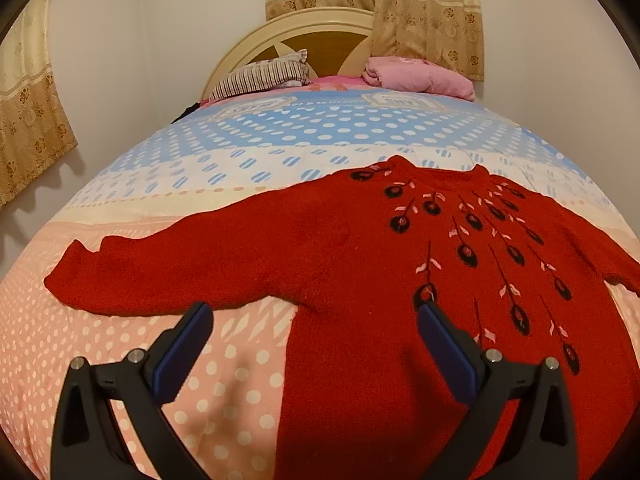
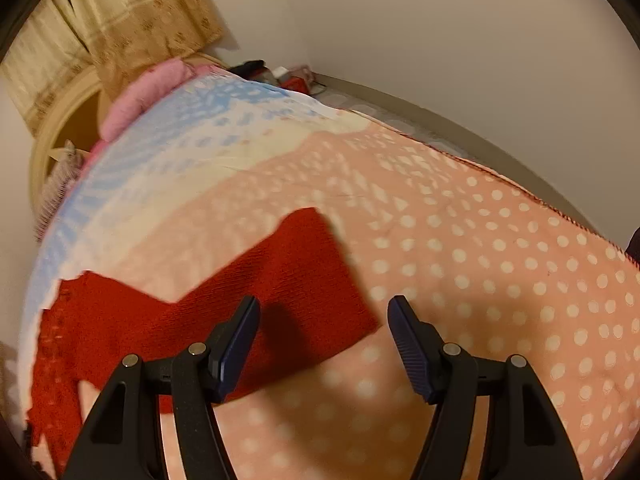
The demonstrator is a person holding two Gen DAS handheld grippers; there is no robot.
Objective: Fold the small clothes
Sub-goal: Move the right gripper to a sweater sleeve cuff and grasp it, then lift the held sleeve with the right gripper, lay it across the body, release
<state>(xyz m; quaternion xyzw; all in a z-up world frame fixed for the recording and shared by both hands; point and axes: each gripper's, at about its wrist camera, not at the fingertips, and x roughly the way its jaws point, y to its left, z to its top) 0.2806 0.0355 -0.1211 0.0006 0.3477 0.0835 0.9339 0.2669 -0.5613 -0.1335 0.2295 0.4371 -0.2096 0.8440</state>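
A red knitted sweater [image 1: 352, 264] with black and pink flower embroidery lies spread flat on the bed, front up, collar toward the headboard. Its left sleeve [image 1: 132, 276] stretches out to the left. My left gripper [image 1: 316, 312] is open and empty, hovering over the sweater's left side below the armpit. In the right wrist view, the other sleeve [image 2: 296, 280] lies flat on the bedspread. My right gripper [image 2: 324, 308] is open and empty just above the sleeve's cuff end, one finger over the cloth and one over the bedspread.
The bed has a polka-dot bedspread [image 1: 224, 380] in pink, cream and blue. A striped pillow [image 1: 260, 76] and a pink folded blanket [image 1: 420, 76] lie by the headboard [image 1: 304, 32]. Curtains hang behind. Small items [image 2: 288, 76] sit beyond the bed's far edge.
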